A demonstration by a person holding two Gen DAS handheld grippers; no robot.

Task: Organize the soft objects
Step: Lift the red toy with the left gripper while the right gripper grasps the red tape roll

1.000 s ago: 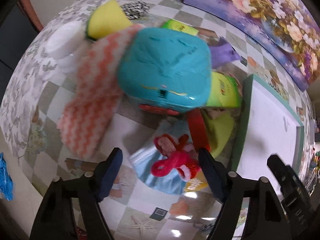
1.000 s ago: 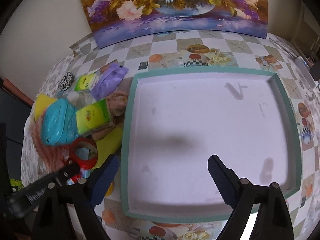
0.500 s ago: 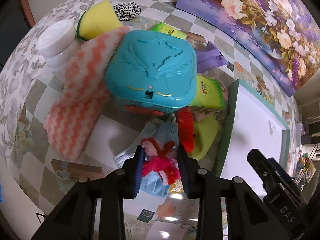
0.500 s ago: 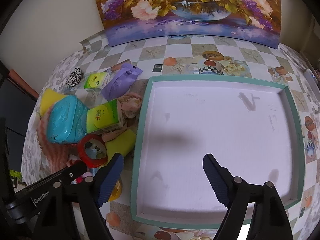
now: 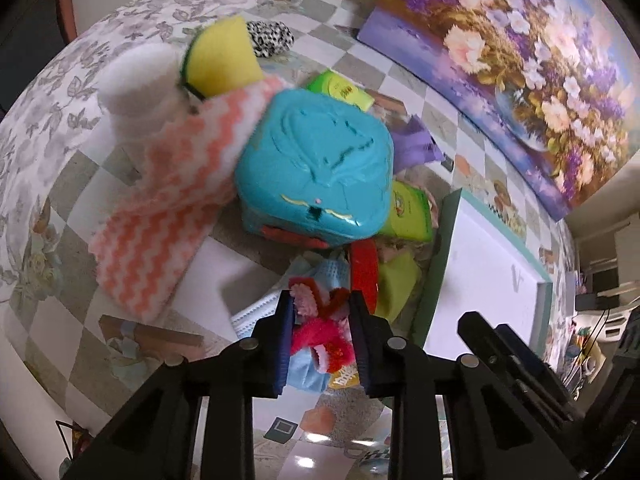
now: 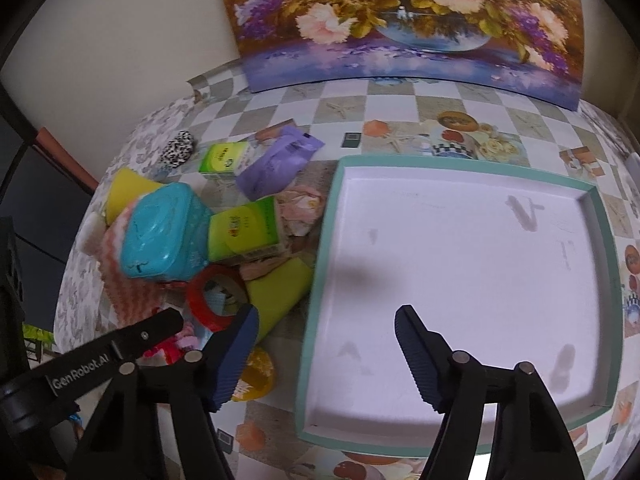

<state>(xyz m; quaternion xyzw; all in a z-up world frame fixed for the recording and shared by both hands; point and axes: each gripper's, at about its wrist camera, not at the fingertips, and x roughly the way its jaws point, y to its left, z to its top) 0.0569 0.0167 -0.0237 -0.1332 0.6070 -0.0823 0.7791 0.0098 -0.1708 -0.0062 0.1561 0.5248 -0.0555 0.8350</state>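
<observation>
A red and pink fuzzy toy is squeezed between the blue pads of my left gripper, whose jaws are still closing on it. It hangs just above a light blue face mask at the near end of a heap of soft items. The white tray with a teal rim lies to the right of the heap. My right gripper hovers over the tray's left rim, its jaws closing with nothing between them. In the right wrist view the toy peeks out under the left gripper's finger.
The heap holds a teal plastic box, a pink zigzag cloth, a yellow sponge, a red tape ring, green tissue packs and a purple pouch. A flower painting leans against the back wall.
My left jaws went from wide open around the fuzzy toy to pressing on it, and the toy has come up off the mask. The right jaws have narrowed.
</observation>
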